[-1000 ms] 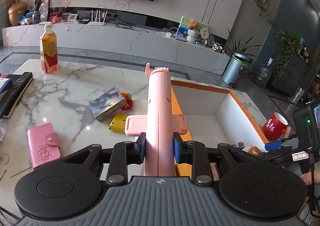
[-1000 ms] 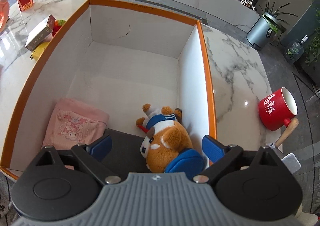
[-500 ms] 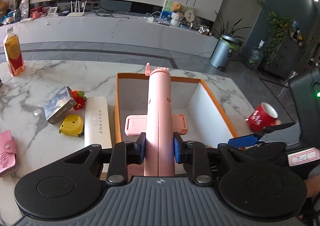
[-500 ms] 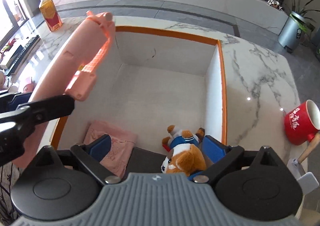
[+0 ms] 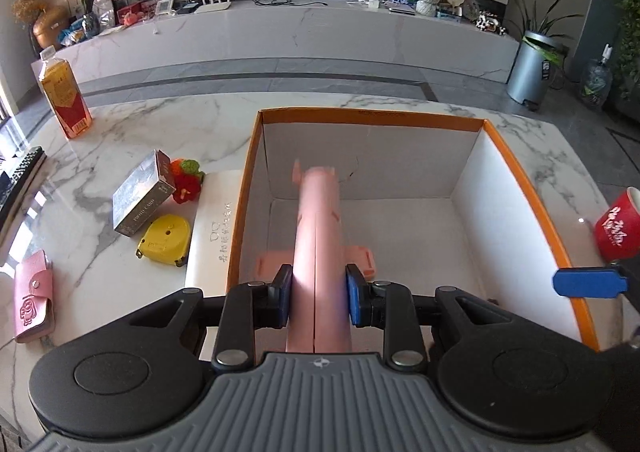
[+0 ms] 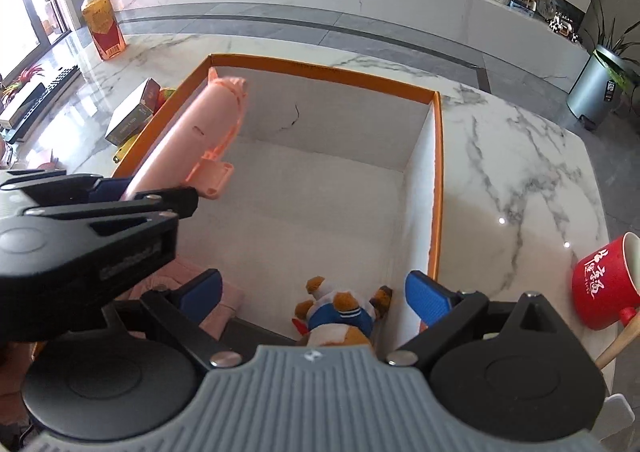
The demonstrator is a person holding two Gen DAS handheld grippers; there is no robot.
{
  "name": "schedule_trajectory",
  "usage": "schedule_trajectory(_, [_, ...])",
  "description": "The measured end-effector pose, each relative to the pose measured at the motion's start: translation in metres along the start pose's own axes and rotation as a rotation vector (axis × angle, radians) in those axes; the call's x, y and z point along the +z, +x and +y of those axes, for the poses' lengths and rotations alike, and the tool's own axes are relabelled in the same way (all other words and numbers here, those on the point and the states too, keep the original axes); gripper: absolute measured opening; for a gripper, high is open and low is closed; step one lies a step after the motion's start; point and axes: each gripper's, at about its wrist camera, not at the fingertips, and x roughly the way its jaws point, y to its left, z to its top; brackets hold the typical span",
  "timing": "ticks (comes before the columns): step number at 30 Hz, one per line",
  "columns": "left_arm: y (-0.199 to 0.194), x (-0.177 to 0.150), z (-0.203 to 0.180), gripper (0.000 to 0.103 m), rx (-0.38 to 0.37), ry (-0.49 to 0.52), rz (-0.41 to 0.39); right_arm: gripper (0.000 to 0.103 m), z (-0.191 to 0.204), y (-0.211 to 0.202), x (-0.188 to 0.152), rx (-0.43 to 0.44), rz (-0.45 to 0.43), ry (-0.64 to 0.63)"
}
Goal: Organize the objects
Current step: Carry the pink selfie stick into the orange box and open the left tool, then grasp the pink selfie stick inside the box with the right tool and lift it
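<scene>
My left gripper (image 5: 318, 302) is shut on a long pink plastic toy (image 5: 318, 236) and holds it over the orange-rimmed white box (image 5: 520, 172). The right wrist view shows the toy (image 6: 200, 140) slanting over the box's left wall (image 6: 160, 120), with the left gripper (image 6: 132, 196) at the left. My right gripper (image 6: 314, 296) is open and empty above the box's near end. Below it lie a plush dog (image 6: 340, 316) and a pink cloth (image 6: 224, 300) on the box floor. One blue right fingertip (image 5: 586, 282) shows in the left wrist view.
Left of the box lie a white case (image 5: 212, 228), a yellow tape measure (image 5: 164, 240), a small grey box (image 5: 144, 192), a red knitted toy (image 5: 186, 180), a pink wallet (image 5: 34, 302) and a juice bottle (image 5: 64, 96). A red mug (image 6: 604, 284) stands right of the box.
My left gripper has carried the pink toy rightward from over the table to over the box, now tipped down into it. My right gripper has pulled back from the plush dog.
</scene>
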Motion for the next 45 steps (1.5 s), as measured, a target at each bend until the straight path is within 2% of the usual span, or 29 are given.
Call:
schedule_trajectory(1, [0.004, -0.001, -0.002, 0.031, 0.026, 0.006, -0.006, 0.098, -0.001, 0.0, -0.001, 0.007, -0.002, 0.004])
schedule_trajectory(2, [0.007, -0.002, -0.004, 0.025, 0.048, 0.012, -0.017, 0.098, -0.001, 0.0, -0.001, 0.016, -0.003, 0.009])
schedule_trajectory(3, [0.008, -0.003, -0.007, 0.004, 0.073, 0.02, -0.028, 0.098, -0.001, 0.0, -0.002, 0.024, -0.002, 0.013])
schedule_trajectory(5, [0.009, -0.001, -0.013, 0.004, 0.147, 0.048, -0.061, 0.098, -0.001, 0.0, -0.003, 0.032, -0.005, 0.015])
schedule_trajectory(6, [0.009, 0.0, -0.013, 0.004, 0.158, 0.058, -0.067, 0.098, -0.001, 0.001, -0.003, 0.034, -0.006, 0.013])
schedule_trajectory(9, [0.009, 0.003, -0.008, 0.011, 0.135, 0.034, -0.043, 0.098, -0.001, 0.003, -0.003, 0.045, -0.007, 0.016])
schedule_trajectory(11, [0.008, 0.003, -0.001, 0.033, 0.076, 0.015, -0.018, 0.098, -0.002, 0.004, -0.004, 0.051, -0.005, 0.023])
schedule_trajectory(13, [0.0, 0.003, 0.006, 0.063, -0.038, 0.024, -0.008, 0.098, -0.004, 0.004, -0.003, 0.054, -0.003, 0.033])
schedule_trajectory(14, [-0.006, 0.003, 0.01, 0.065, -0.102, 0.032, -0.001, 0.098, -0.005, 0.004, -0.003, 0.057, -0.004, 0.04])
schedule_trajectory(17, [-0.026, 0.002, 0.031, 0.072, -0.232, -0.041, 0.017, 0.098, -0.01, 0.003, -0.003, 0.099, -0.014, 0.076])
schedule_trajectory(18, [-0.032, 0.003, 0.042, 0.078, -0.283, -0.067, 0.021, 0.098, -0.012, 0.002, -0.004, 0.119, -0.016, 0.098])
schedule_trajectory(19, [-0.038, 0.003, 0.052, 0.081, -0.302, -0.089, 0.021, 0.098, -0.013, 0.001, -0.004, 0.136, -0.018, 0.119])
schedule_trajectory(23, [-0.057, 0.003, 0.09, 0.081, -0.265, -0.163, 0.021, 0.098, -0.012, -0.002, -0.001, 0.192, -0.019, 0.172])
schedule_trajectory(26, [-0.063, -0.001, 0.114, 0.081, -0.232, -0.188, 0.018, 0.097, -0.005, -0.002, 0.005, 0.269, -0.025, 0.22])
schedule_trajectory(29, [-0.059, -0.01, 0.133, 0.081, -0.173, -0.219, 0.025, 0.09, 0.007, 0.008, 0.014, 0.361, 0.004, 0.286])
schedule_trajectory(36, [-0.04, -0.032, 0.153, 0.081, -0.126, -0.161, 0.087, 0.077, 0.037, 0.065, 0.025, 0.38, 0.191, 0.351])
schedule_trajectory(42, [-0.032, -0.041, 0.171, 0.081, -0.155, -0.2, 0.114, 0.068, 0.057, 0.077, 0.031, 0.298, 0.204, 0.305])
schedule_trajectory(45, [-0.027, -0.044, 0.179, 0.081, -0.166, -0.218, 0.129, 0.062, 0.056, 0.086, 0.035, 0.325, 0.218, 0.31])
